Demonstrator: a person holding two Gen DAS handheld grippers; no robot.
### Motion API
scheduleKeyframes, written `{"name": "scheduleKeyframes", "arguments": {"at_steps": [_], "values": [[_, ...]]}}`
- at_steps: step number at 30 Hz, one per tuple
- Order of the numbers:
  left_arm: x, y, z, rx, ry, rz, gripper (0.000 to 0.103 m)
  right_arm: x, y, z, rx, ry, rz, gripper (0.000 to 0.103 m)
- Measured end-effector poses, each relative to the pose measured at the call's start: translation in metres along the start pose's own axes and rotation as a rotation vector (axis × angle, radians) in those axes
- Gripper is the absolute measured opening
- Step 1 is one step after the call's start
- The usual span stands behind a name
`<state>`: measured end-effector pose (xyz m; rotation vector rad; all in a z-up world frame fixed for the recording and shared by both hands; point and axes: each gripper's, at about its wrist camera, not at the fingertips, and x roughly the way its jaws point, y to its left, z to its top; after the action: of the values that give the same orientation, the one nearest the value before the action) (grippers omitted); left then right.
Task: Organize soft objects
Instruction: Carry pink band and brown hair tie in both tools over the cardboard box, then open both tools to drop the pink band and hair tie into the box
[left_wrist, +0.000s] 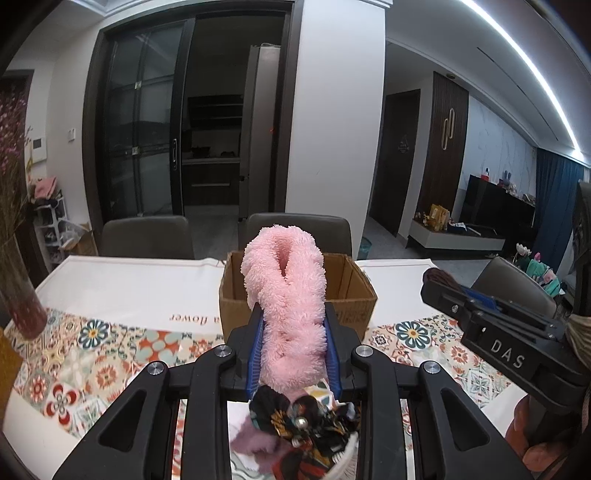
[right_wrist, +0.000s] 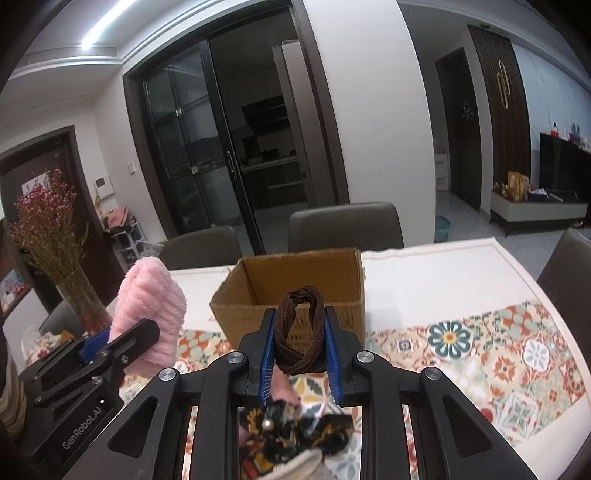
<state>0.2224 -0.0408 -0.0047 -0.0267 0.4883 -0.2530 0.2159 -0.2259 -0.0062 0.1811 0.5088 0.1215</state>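
Observation:
My left gripper (left_wrist: 294, 325) is shut on a fluffy pink twisted headband (left_wrist: 286, 291) and holds it above the table in front of an open cardboard box (left_wrist: 354, 295). My right gripper (right_wrist: 300, 332) is shut on a dark brown twisted headband (right_wrist: 299, 328), also in front of the box (right_wrist: 343, 280). The left gripper with the pink headband (right_wrist: 147, 314) shows at the left of the right wrist view. The right gripper (left_wrist: 443, 291) shows at the right of the left wrist view. A black patterned fabric piece (left_wrist: 303, 424) lies on the table below both grippers; it also shows in the right wrist view (right_wrist: 295, 432).
The table has a floral tile-pattern cloth (right_wrist: 480, 354). A glass vase with dried flowers (right_wrist: 77, 291) stands at the left. Grey chairs (right_wrist: 343, 225) stand behind the table. A pale purple cloth (left_wrist: 255, 439) lies next to the patterned fabric.

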Motion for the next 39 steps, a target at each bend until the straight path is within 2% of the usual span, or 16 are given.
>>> {"name": "scheduleKeyframes", "arguments": {"at_steps": [16,22,31,39], "values": [[0.053,0.018,0.034,0.025,-0.026,-0.021,0.029,0.043,0.011,0.033,-0.039,-0.055,-0.022,0.025],[0.081,0.022,0.039,0.03,-0.011,-0.027,0.029,0.066,0.008,0.044,-0.062,-0.056,-0.024,0.025],[0.13,0.02,0.049,0.056,0.025,-0.021,0.029,0.108,-0.006,0.054,-0.057,-0.009,-0.024,0.025],[0.175,0.027,0.051,0.046,0.104,-0.035,0.029,0.15,-0.014,0.053,-0.058,0.062,-0.026,0.025]]}}
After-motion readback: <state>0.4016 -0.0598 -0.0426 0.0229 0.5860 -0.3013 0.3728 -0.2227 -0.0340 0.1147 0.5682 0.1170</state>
